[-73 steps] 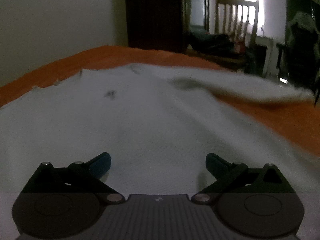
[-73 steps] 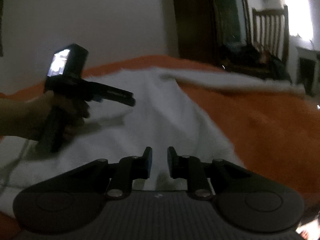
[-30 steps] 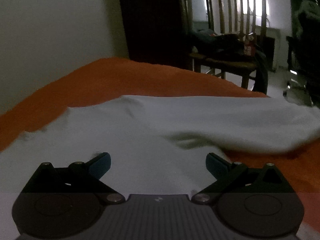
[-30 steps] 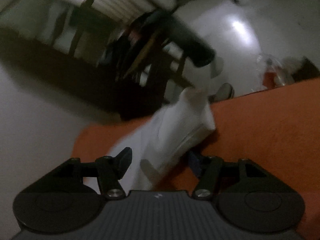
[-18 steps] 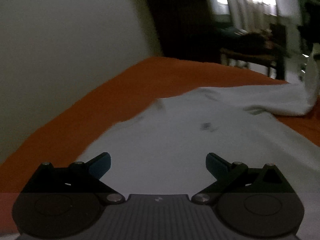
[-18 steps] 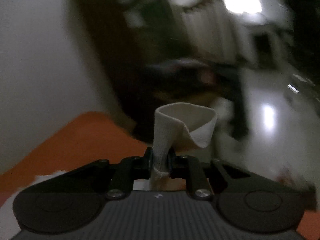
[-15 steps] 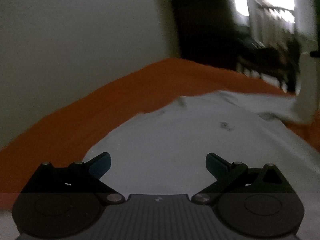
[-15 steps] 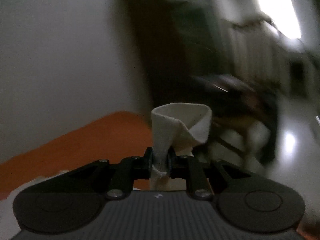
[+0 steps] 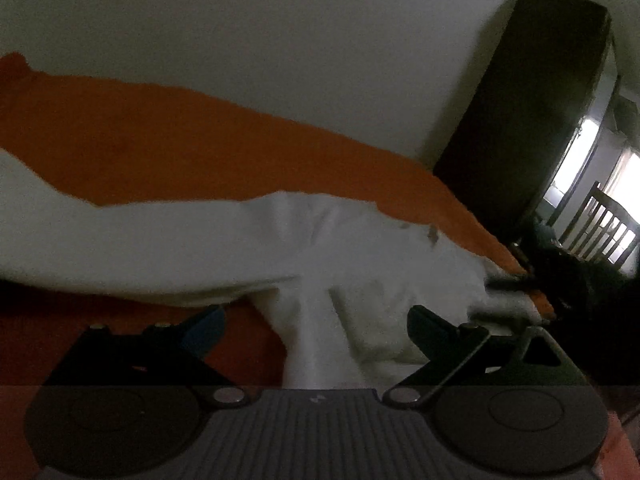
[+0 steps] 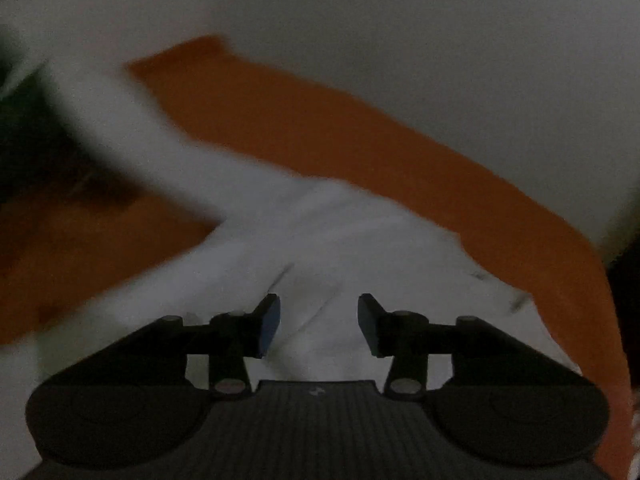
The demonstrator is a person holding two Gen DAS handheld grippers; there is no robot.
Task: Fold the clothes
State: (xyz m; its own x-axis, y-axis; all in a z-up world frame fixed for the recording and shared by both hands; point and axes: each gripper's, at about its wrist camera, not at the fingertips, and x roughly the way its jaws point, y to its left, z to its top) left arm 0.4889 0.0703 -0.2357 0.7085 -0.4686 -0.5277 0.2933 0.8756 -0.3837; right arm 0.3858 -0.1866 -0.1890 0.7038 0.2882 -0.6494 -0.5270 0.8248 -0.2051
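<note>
Surface: orange bedcover (image 9: 208,140), pale wall behind; dark wardrobe (image 9: 532,92) and wooden chair (image 9: 600,228) at right.
Garment: white long-sleeved top (image 9: 360,248) lies rumpled on the bedcover, one sleeve stretched leftward.
Left gripper (image 9: 316,322): fingers spread wide, empty, over the cloth.
Right gripper (image 10: 319,322): fingers parted, nothing grasped, above the creased fabric; view blurred.

Both the left gripper (image 9: 316,326) and right gripper (image 10: 319,322) show black linkages, blue-padded fingertips, silver screws, ribbed grey bodies.
</note>
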